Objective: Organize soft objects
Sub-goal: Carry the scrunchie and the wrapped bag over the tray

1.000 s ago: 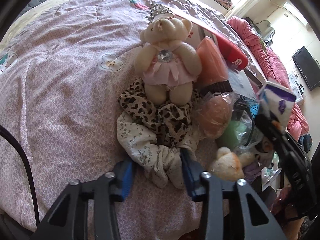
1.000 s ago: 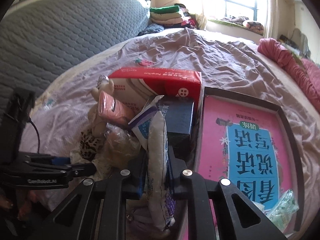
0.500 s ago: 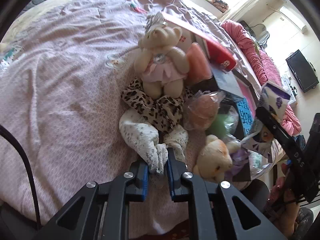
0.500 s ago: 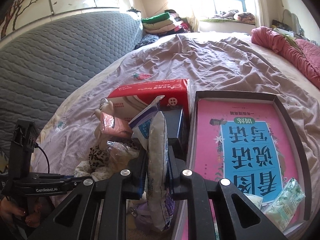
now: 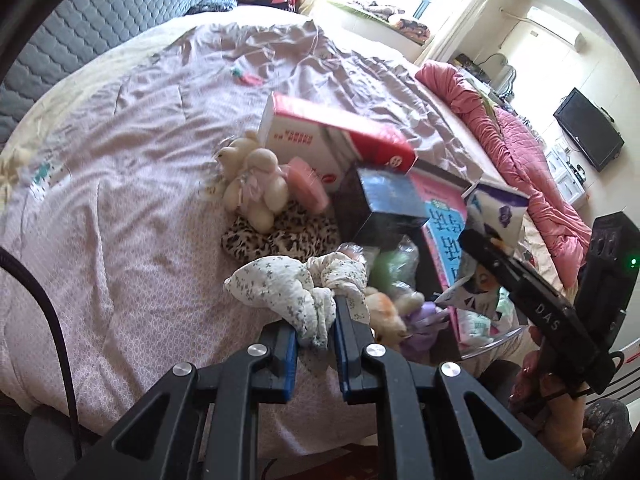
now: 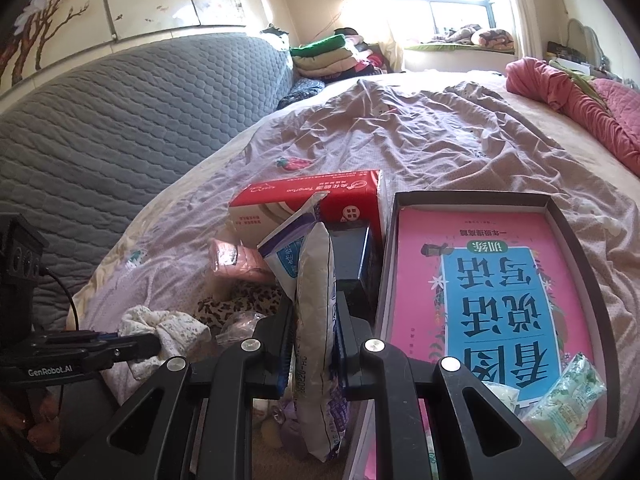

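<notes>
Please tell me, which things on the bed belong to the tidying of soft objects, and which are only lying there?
Belong to the job:
- floral scrunchie, in the left hand-held gripper
- soft white packet, in the right hand-held gripper
- teddy bear
- leopard scrunchie

Only lying there:
- red tissue box
- pink book
- black box

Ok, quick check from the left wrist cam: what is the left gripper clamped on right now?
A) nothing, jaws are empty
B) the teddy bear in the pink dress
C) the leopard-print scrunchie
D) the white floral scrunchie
D: the left gripper has its blue pads pinched on a fold of the white floral scrunchie, while the leopard-print scrunchie and teddy bear lie farther up the bed, untouched.
</notes>
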### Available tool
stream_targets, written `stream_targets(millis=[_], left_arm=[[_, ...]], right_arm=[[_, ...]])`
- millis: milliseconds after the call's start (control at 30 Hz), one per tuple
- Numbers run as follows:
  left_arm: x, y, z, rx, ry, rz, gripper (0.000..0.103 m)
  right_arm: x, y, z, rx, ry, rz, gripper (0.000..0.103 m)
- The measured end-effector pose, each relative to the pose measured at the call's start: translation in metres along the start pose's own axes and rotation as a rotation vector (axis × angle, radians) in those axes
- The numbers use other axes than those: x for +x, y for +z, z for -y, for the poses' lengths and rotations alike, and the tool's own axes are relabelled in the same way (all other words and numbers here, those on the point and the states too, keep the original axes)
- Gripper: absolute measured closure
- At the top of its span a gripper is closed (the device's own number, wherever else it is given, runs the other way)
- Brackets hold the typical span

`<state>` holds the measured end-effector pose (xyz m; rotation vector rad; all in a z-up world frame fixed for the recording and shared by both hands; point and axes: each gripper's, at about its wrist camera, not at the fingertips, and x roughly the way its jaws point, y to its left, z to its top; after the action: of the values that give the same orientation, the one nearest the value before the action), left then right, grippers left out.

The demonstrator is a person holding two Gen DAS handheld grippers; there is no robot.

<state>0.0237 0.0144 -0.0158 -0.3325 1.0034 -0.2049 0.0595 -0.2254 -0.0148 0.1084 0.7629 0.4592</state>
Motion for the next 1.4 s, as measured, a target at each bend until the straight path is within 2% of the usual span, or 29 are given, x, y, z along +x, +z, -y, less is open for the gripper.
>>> stream_targets(millis=[233,667,1067,1400], left_arm=[[-0.015,0.007,0.008,0.005,0.014,0.059,0.087],[-0.03,0.008,0.04,0.078,0.03,0.111,0.087],[-0.027,0.012,0.072,0.137,0.023,0.116,0.087],[-0.015,0.014,0.11,0.208,-0.011,0.101,0.087]], right_arm=[[-0.006,-0.001,-0.001,0.004,0.018,0.007,0.085],[-0.021,0.005,0.001,0.014,0.046,0.052,0.085],[-0.038,0.011,0.016,0.06,0.044,0.097,0.085],[-0.058,0.015,0.044,0.132,0.004,0.152,0.085]])
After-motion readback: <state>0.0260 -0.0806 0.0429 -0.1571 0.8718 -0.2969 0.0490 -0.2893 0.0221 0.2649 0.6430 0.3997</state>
